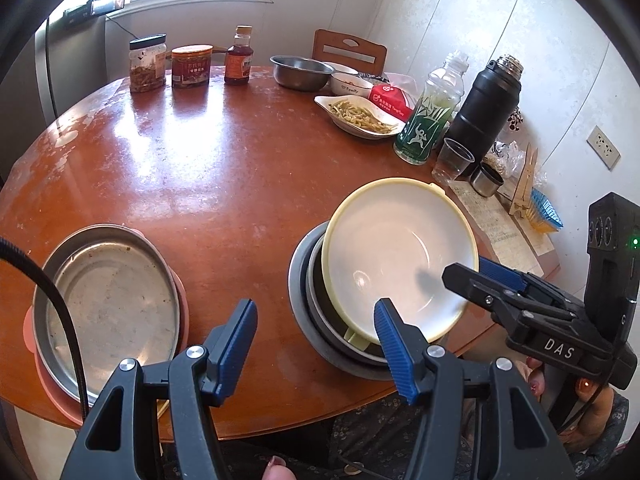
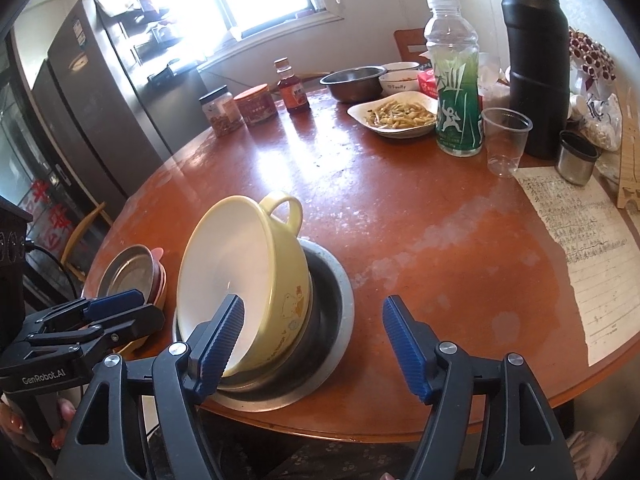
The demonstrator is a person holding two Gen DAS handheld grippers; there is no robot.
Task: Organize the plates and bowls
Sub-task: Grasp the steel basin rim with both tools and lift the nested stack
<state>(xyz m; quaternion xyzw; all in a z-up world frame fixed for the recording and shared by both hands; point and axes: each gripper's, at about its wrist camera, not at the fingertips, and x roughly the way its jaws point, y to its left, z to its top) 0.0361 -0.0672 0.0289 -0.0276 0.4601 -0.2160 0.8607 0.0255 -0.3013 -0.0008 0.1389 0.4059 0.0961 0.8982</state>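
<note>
A yellow handled bowl [image 1: 400,248] [image 2: 248,264] with a white inside leans tilted in a stack of grey metal bowls [image 1: 302,300] [image 2: 340,304] near the table's front edge. My right gripper [image 2: 314,340] [image 1: 468,270] is open, one finger inside the bowl's rim and the other outside, pads off it. My left gripper [image 1: 316,344] [image 2: 148,304] is open and empty over the table between the stack and a shallow metal plate [image 1: 108,300] [image 2: 130,272]. That plate rests on a pink plate [image 1: 182,308] at the left.
At the back stand jars [image 1: 147,64], a sauce bottle [image 1: 239,58], a steel bowl [image 1: 302,72] and a dish of food [image 1: 360,116]. A green bottle [image 2: 456,92], a black flask [image 2: 536,60], a plastic cup [image 2: 504,140] and a written sheet [image 2: 580,248] crowd the right side.
</note>
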